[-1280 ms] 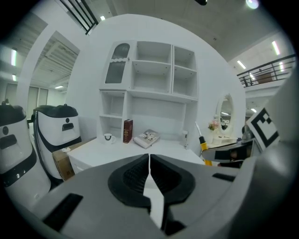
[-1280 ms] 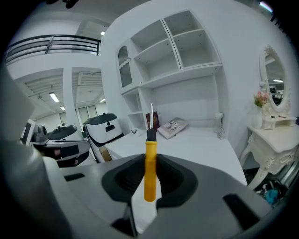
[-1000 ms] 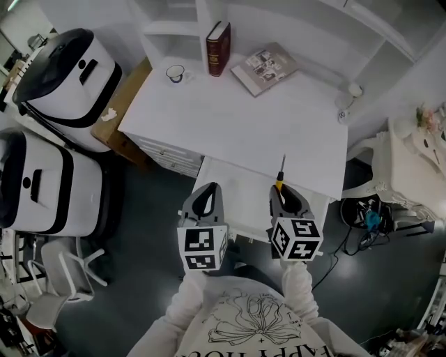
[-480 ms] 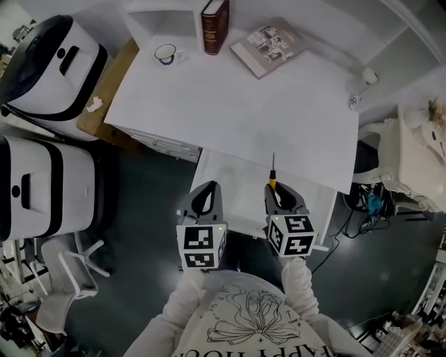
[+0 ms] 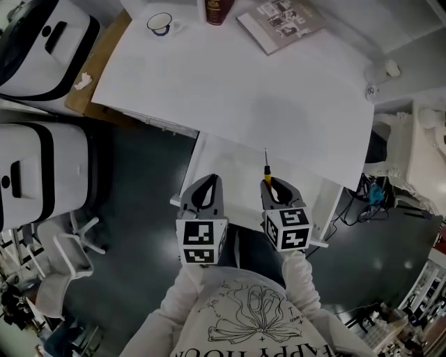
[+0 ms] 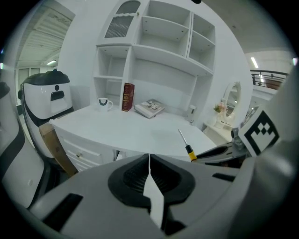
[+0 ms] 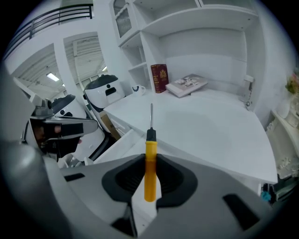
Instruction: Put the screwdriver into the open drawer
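Note:
My right gripper (image 5: 274, 187) (image 7: 150, 164) is shut on the yellow handle of the screwdriver (image 5: 265, 167) (image 7: 150, 154), whose thin metal shaft points away from me toward the desk. It hangs above the open white drawer (image 5: 230, 174) pulled out from under the white desk (image 5: 237, 90). My left gripper (image 5: 203, 192) (image 6: 148, 163) is shut on nothing, a little left of the right one, over the drawer's near left part. The left gripper view also catches the screwdriver (image 6: 187, 145) off to its right.
On the desk's far side stand a cup (image 5: 159, 23), a red book (image 5: 217, 10) and a magazine (image 5: 281, 21). White-and-black machines (image 5: 28, 174) and a brown board (image 5: 80, 73) stand to the left. A white chair (image 5: 411, 150) is at the right, cables (image 5: 366, 202) beneath it.
The view has slid forward, so the desk fills more of the picture. Both grippers sit a little nearer the drawer's front, the right one still holding the screwdriver.

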A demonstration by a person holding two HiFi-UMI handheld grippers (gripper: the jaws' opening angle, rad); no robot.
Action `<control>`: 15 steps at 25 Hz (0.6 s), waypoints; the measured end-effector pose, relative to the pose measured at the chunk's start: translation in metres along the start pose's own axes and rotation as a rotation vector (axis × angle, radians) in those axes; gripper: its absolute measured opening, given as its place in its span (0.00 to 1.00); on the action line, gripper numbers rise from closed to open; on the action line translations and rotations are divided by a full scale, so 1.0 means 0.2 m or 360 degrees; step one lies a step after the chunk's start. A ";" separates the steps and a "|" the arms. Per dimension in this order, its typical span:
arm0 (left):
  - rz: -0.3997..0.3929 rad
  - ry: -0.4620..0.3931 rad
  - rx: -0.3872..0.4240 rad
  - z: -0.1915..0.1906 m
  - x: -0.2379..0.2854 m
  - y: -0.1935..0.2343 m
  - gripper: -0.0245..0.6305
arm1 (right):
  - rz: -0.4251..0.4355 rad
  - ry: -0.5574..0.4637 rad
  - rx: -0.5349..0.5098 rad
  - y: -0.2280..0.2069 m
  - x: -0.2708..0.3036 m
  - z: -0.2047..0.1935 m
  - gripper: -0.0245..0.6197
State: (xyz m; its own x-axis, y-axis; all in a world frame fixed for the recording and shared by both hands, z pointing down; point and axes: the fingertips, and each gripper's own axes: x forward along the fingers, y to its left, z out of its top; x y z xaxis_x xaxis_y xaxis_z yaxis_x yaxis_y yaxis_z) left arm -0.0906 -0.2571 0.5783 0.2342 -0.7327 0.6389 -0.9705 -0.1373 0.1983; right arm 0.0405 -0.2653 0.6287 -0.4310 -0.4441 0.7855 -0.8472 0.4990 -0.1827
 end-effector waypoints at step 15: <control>0.0050 0.0163 -0.0081 -0.25 0.20 0.04 0.05 | 0.0102 0.0419 -0.0100 -0.05 0.41 -0.44 0.15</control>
State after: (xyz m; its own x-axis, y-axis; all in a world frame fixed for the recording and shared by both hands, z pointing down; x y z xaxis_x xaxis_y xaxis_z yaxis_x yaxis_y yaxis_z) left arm -0.0863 -0.2533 0.6425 0.2112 -0.6641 0.7172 -0.9738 -0.0795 0.2131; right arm 0.0412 -0.2406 0.7465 -0.3805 -0.2055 0.9017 -0.7962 0.5687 -0.2064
